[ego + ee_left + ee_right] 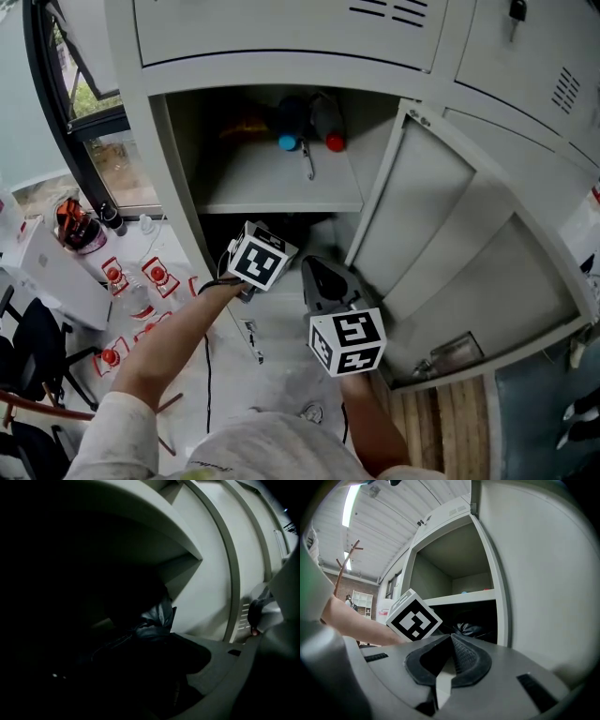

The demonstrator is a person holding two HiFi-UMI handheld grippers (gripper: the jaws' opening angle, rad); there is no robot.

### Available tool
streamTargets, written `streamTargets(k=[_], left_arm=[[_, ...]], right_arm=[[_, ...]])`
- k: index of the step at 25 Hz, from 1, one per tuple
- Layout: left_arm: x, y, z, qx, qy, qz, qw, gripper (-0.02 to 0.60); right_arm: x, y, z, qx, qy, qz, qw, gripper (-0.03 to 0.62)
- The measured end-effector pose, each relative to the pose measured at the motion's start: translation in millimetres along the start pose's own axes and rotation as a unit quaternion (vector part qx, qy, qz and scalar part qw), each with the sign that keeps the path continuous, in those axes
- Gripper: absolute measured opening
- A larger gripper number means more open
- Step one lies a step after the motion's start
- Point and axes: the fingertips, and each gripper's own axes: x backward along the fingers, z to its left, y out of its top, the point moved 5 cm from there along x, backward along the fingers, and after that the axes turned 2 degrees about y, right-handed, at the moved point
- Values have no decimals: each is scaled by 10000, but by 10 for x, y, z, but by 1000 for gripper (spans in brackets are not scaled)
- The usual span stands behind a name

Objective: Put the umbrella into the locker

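Note:
The black folded umbrella (157, 618) lies in the dark lower compartment of the open grey locker (281, 187); its glossy fabric also shows in the right gripper view (471, 630). My left gripper (270, 234) reaches into that compartment, its marker cube (261, 255) at the opening. Only its right jaw shows in the gloom, the umbrella fabric lies just beyond that jaw's tip, and the jaws stand wide. My right gripper (451, 638) hovers level outside the opening, right of the left one (311, 266), shut with nothing in it.
The upper shelf (281, 192) holds a blue-capped (287, 142) and a red-capped object (335, 142). The locker door (441, 234) hangs open to the right. At left are a window, a white surface with small red items (155, 274) and dark chairs (33, 347).

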Motion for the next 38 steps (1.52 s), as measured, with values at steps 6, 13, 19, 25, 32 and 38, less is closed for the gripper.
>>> streamTargets(k=[6,13,19,25,32,38], left_arm=[[-92,-28,42,-429,95,185,9989,252],[-177,-55,87,-777,159,408,9960,252],[-282,-111,113,-1129,353,603,9911,252],[-381,-159,148,-1241,370,800,9883,252],[-455,-209,165,-1503,406,968,9831,252],[-491,-254,167,-1616,405,1048,9804,252]], right_arm=[[-2,-30,20,-12,57,25,10000,3],[8,-59,34,-20,77,49,10000,3],[25,-63,16,-6,61,69,10000,3],[23,-68,-4,-10,45,90,9999,3],[-17,-90,4,-22,84,115,9999,3],[-57,-104,15,-30,119,123,9998,3]])
